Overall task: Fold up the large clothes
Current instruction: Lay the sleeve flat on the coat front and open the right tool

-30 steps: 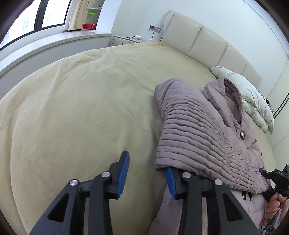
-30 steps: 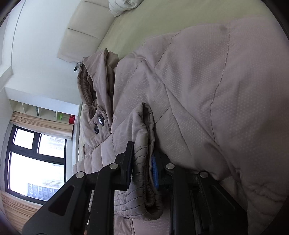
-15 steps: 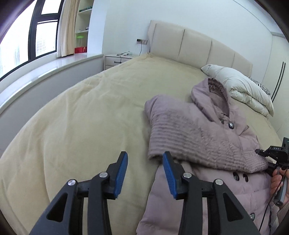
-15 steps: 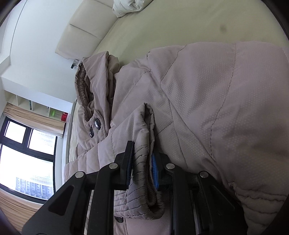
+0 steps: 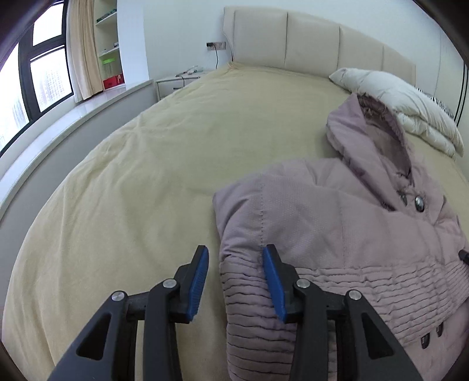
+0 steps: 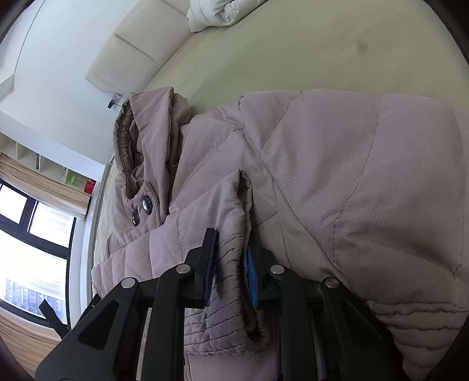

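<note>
My left tool (image 5: pixel 236 278), jaws open, has moved in over the sleeve (image 5: pixel 337 234) folded across the coat; right tool (image 6: pixel 228 266) still clamps its cuff (image 6: pixel 231 293).

A wide bed (image 5: pixel 176 152) with a pale yellow cover fills the room, backed by a cream padded headboard (image 5: pixel 310 38) against a white wall (image 5: pixel 176 26). A white pillow (image 5: pixel 395 102) lies near the headboard. A white nightstand (image 5: pixel 176 82) stands beside the bed. Daylight enters a dark-framed window (image 5: pixel 38 76) with a beige curtain (image 5: pixel 82 49), beside open shelves (image 5: pixel 110 49) above a long pale sill (image 5: pixel 58 123).
</note>
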